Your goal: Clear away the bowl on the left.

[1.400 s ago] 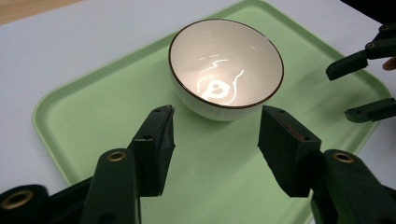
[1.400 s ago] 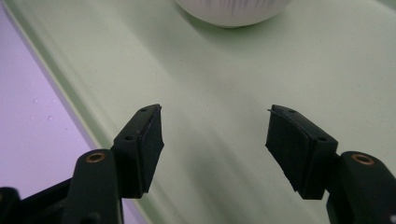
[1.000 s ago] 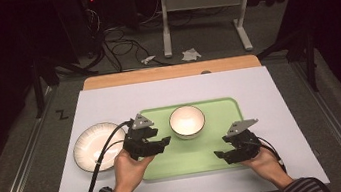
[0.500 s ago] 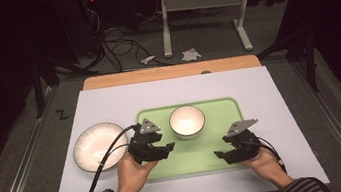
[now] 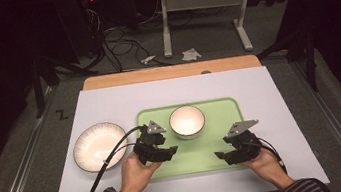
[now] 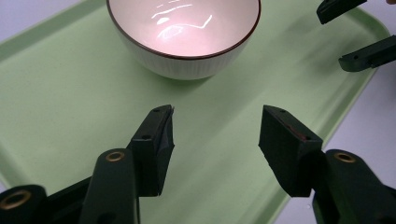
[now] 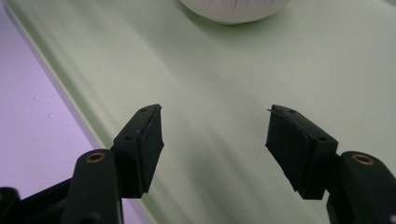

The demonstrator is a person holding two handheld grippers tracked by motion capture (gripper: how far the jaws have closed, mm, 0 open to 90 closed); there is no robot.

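Over the green tray [image 5: 217, 152], both grippers empty, jaws apart.
Ahead of my left gripper [image 5: 167, 153] stands the bowl [image 5: 187, 121]; I hold my right gripper [image 5: 223, 155] level, probably ready to steady the tray.

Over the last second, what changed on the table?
The left gripper slid a little toward the person, away from the bowl, jaws open and empty. The right gripper, bowl, tray and plate stayed put.
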